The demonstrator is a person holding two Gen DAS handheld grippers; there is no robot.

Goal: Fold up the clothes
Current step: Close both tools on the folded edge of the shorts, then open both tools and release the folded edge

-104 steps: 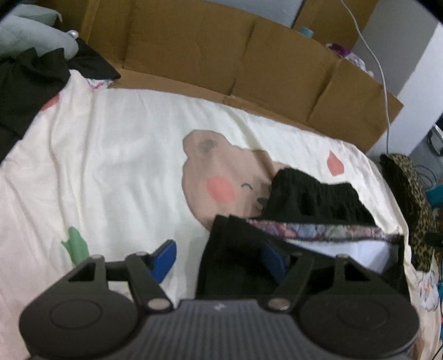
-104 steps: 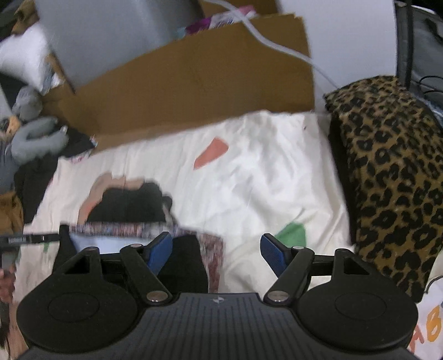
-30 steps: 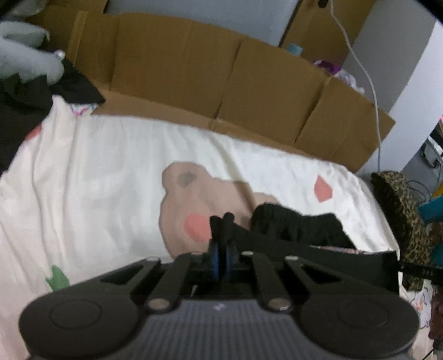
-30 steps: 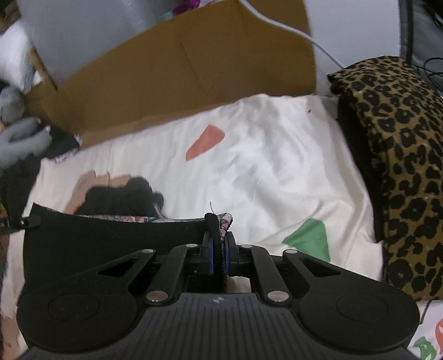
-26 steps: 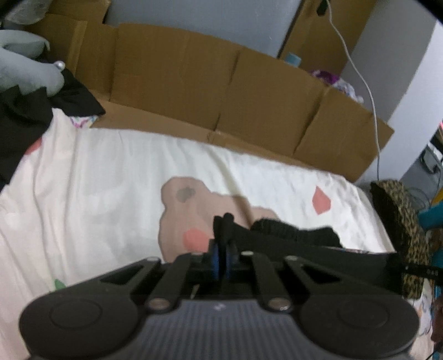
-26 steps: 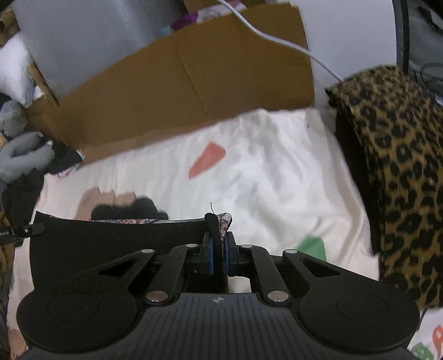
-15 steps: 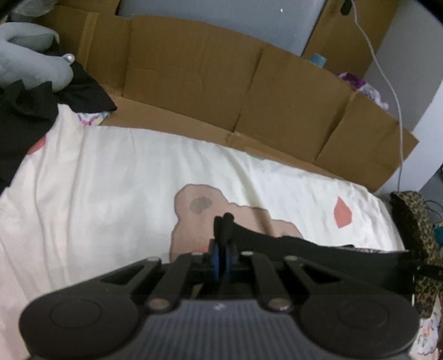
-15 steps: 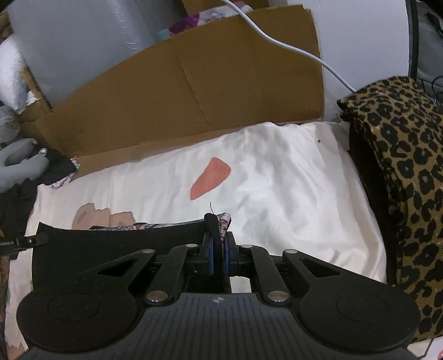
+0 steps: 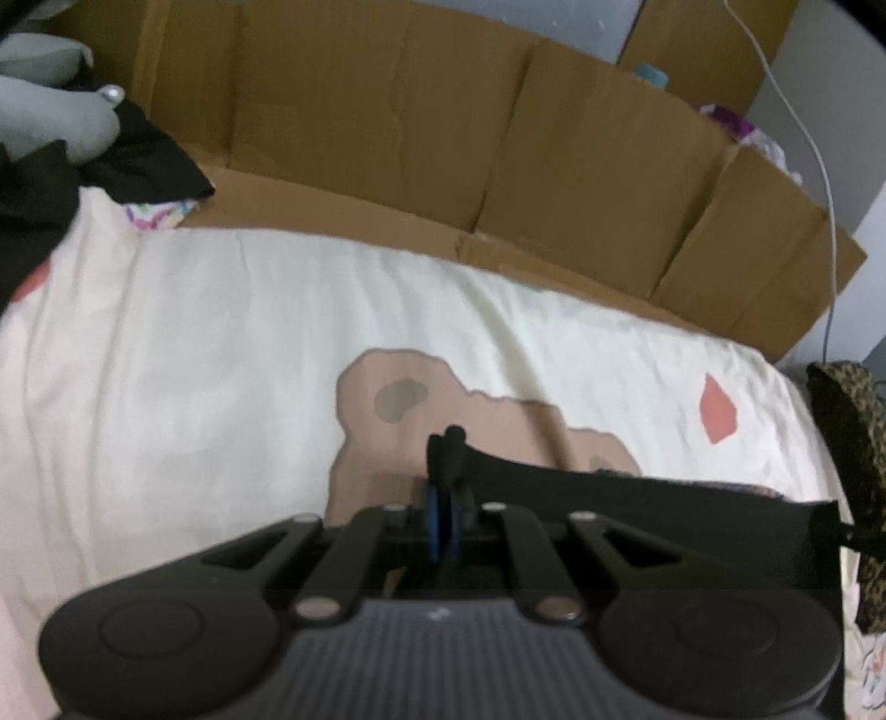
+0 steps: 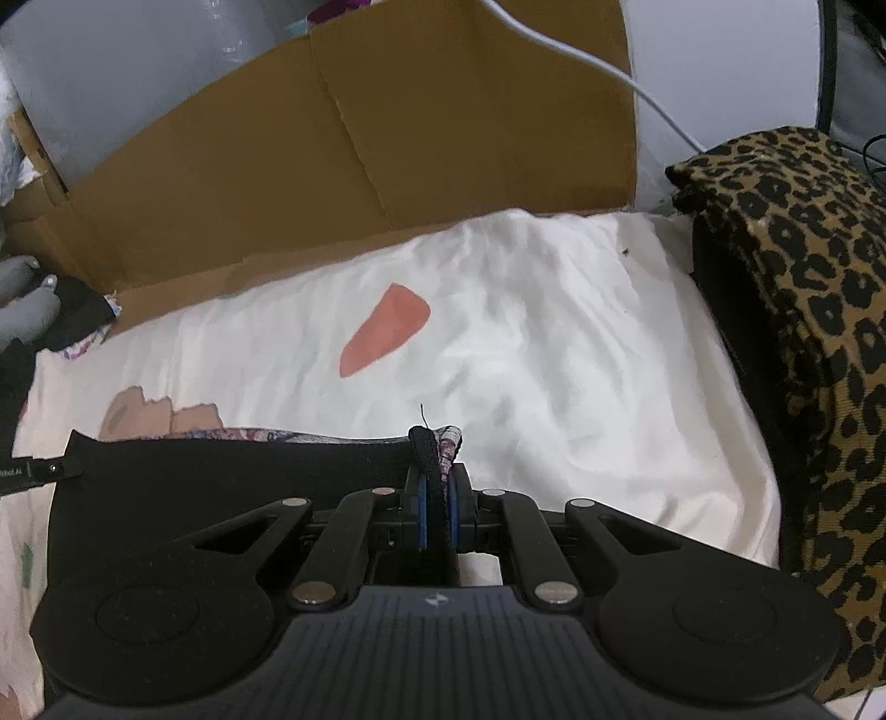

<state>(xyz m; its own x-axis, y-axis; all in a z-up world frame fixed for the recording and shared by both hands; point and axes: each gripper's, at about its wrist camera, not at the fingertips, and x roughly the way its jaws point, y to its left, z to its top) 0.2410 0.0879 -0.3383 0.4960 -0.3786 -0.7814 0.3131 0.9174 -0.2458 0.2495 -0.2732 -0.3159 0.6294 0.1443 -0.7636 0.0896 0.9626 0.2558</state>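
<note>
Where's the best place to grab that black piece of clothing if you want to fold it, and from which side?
By the two corners of one edge, coming from the near side, as it is held: the left gripper and right gripper are each shut on a corner of the black garment. The edge runs taut between them, so the cloth probably stays flat over the cream sheet.

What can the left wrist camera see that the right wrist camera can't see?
Only the left wrist view shows the brown bear print whole on the bedsheet, and the left hand-held gripper up close.

Only the right wrist view shows the big leopard-print cloth close up, the floral lining pinched with the black fabric, and the right hand-held gripper.

Both show the black garment stretched between the two shut grippers, the cardboard wall, the white cable and an orange patch.
</note>
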